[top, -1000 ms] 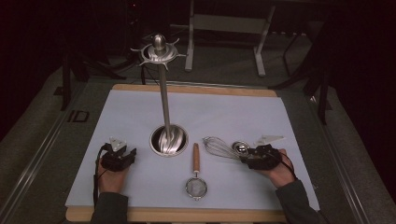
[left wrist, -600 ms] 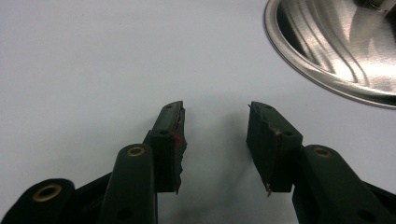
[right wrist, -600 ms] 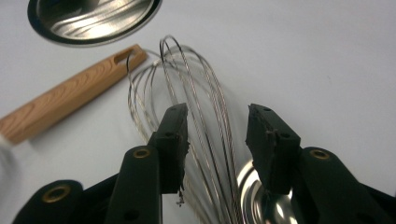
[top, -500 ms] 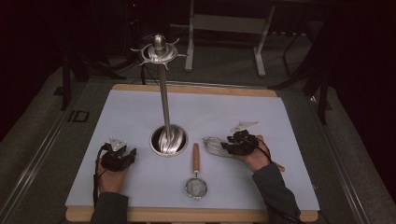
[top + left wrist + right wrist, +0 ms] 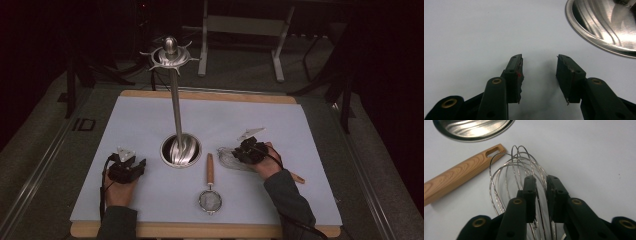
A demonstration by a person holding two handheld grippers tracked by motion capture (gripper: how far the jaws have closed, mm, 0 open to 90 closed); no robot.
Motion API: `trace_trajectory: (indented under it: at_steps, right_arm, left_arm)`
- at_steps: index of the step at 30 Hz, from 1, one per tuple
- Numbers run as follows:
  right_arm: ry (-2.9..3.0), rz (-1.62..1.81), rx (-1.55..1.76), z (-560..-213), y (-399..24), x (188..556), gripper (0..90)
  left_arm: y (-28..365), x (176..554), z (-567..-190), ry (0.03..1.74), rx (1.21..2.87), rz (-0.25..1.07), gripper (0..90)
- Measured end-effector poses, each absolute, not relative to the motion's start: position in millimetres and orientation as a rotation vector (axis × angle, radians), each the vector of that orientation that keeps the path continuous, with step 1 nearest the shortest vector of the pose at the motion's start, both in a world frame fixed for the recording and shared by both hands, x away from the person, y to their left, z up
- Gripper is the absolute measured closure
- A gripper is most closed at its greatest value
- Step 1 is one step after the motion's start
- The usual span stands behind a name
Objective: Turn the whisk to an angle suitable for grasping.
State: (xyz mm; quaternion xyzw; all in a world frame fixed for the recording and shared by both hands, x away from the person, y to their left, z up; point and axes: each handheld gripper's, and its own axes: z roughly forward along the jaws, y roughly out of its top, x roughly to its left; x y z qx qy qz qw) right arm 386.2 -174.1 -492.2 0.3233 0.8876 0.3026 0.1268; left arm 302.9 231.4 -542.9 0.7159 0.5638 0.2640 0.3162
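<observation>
Right gripper (image 5: 239, 150) over whisk (image 5: 516, 173) on white mat (image 5: 310, 150), jaws just closing around wire loops, narrow gap left, firm pinch not confirmed, whisk beside wooden-handled strainer (image 5: 210, 187), left gripper (image 5: 539, 65) spread wide, empty, near steel stand base (image 5: 181, 150)

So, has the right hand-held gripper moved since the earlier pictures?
Yes. The right hand-held gripper slid left over the whisk, toward the stand's base, its jaws closing.

Wooden table (image 5: 210, 95) under pale sheet (image 5: 135, 125); on the sheet: steel stand (image 5: 180, 149), wood-handled strainer (image 5: 210, 189), wire whisk (image 5: 231, 158).
</observation>
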Motion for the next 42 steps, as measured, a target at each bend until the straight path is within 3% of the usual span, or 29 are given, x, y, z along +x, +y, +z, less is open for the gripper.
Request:
trace_trajectory:
  at_steps: [27,33,42]
  right_arm:
    - [2.788,0.927,0.55,-491.0,-198.5,304.4,80.2]
    - [2.749,0.911,0.602,-488.1,-196.1,306.7,65.9]
    - [2.644,1.013,0.732,-477.3,-210.8,301.2,57.1]
  left_arm:
    - [230.9,302.7,-543.0,1.485,1.884,0.701,56.5]
    - [231.1,302.8,-542.9,1.484,1.885,0.701,56.5]
    - [231.0,302.7,-542.9,1.484,1.886,0.701,56.5]
